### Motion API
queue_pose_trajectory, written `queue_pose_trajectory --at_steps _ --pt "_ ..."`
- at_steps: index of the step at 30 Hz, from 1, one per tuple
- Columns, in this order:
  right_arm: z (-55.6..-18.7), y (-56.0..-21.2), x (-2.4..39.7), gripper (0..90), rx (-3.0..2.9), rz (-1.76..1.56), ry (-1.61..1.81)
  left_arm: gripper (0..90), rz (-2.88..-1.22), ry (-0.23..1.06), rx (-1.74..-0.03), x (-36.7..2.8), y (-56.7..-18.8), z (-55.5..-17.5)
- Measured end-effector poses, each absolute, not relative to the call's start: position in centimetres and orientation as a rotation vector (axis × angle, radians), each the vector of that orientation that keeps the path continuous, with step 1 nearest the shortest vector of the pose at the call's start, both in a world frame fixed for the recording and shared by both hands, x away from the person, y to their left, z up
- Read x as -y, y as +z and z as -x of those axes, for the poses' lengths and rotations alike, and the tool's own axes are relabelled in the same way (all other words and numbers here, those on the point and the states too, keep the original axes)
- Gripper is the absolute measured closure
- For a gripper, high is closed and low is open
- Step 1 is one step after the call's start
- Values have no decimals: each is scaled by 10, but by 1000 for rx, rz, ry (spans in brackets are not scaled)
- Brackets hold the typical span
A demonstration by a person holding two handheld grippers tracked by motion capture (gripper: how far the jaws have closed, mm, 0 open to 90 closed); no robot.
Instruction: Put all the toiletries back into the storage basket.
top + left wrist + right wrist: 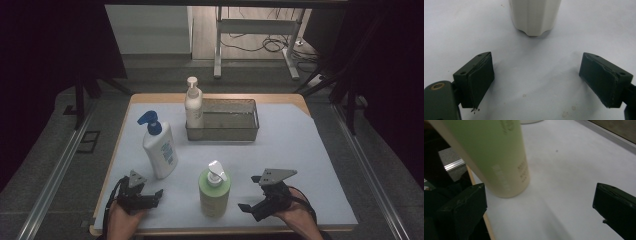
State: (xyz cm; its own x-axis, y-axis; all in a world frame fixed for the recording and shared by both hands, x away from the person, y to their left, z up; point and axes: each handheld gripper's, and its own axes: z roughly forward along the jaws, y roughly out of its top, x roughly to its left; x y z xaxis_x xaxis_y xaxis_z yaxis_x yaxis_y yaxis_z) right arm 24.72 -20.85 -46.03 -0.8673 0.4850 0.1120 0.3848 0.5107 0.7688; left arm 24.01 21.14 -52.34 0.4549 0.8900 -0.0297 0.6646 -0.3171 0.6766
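Green and upright, the pump bottle stands on the white mat near the front edge, between your two grippers. Your right gripper sits just beside it, jaws spread wide and empty; your left gripper is likewise agape, facing the white bottle.

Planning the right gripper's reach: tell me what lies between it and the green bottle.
Nothing: bare white mat separates right gripper from green bottle, seen in the high view.
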Motion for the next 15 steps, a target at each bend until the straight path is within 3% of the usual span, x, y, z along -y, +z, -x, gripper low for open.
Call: queue_pose_trajectory --at_steps 15 --pt "-238 -449 168 0 -2690 -607 1267 122 -2084 468 -1292 -211 -523 -240"
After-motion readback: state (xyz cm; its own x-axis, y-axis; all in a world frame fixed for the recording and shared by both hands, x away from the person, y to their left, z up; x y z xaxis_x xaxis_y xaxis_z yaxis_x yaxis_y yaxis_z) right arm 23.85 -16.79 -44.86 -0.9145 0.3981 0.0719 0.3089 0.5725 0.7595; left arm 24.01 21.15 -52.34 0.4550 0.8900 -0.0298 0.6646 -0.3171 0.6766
